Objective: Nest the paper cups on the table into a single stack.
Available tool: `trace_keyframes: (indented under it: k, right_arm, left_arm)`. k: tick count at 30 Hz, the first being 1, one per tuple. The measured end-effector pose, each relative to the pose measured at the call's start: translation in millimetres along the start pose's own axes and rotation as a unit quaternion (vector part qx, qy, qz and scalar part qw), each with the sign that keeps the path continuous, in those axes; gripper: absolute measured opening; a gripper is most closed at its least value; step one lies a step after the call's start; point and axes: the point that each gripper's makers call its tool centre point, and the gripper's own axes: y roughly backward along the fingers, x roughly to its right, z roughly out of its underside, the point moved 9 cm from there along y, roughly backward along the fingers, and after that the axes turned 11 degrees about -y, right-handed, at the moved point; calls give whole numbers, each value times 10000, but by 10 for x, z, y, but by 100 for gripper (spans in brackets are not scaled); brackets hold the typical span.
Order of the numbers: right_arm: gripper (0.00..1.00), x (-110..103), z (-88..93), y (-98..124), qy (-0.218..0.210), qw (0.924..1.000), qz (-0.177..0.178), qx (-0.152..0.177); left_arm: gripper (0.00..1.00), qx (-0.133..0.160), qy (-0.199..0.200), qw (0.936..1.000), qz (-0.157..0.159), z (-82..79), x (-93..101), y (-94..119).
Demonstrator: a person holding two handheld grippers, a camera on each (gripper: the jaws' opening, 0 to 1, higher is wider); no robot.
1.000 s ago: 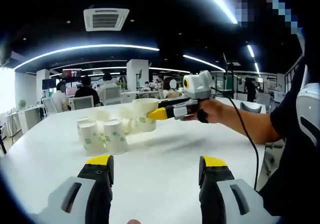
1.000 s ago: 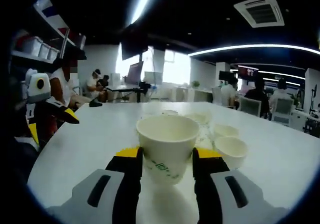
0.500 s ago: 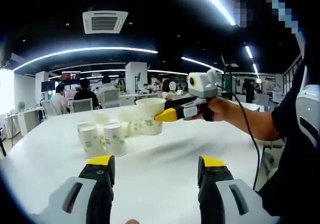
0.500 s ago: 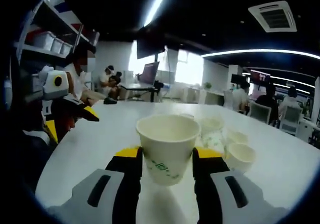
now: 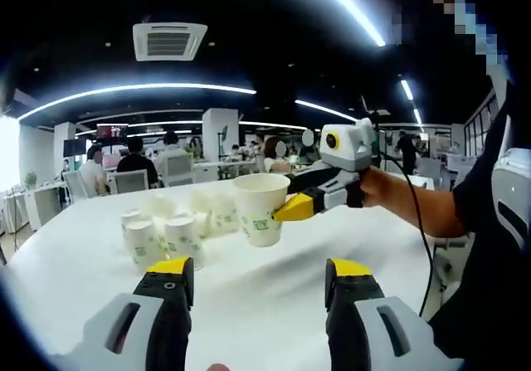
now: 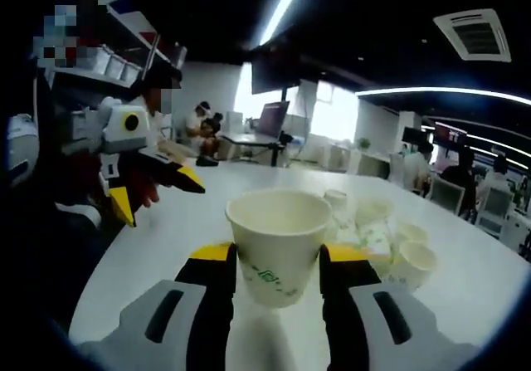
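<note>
My right gripper [image 6: 278,255] is shut on a white paper cup [image 6: 278,236] with a green print, holding it upright by its sides above the table. In the left gripper view that cup [image 5: 260,208] hangs in the air, with the right gripper [image 5: 292,208] reaching in from the right. Several more paper cups [image 5: 164,234] stand clustered on the white table [image 5: 249,305], to the left of and beyond the held cup. My left gripper [image 5: 259,284] is open and holds nothing, low over the near table. From the right gripper view, the left gripper [image 6: 158,198] sits at the left, jaws apart.
Loose cups [image 6: 412,255] sit on the table to the right of the held cup. A person's arm [image 5: 415,209] with a cable runs in from the right. Office desks, chairs and seated people lie beyond the table's far edge.
The right gripper has carried the cup away from the cluster, nearer to the left gripper. The left gripper now looms larger in the right gripper view. Both keep their jaw states.
</note>
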Motion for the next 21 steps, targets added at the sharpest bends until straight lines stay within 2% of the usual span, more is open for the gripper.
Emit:
trace_keyframes:
  k: [8,15,21]
  right_arm:
    - [42,-147,32,47,130,9996,-244,-85]
    - [42,-227,47,68,162,9991,-378,-122]
    - [42,-296,83,69,141,9984,-532,-155]
  left_arm:
    - [68,311,160,9990,267,-61,16,-86]
    - [64,461,218,9979,401,-97,7,-193]
    - [60,458,214,9975,489,-100,18,-251]
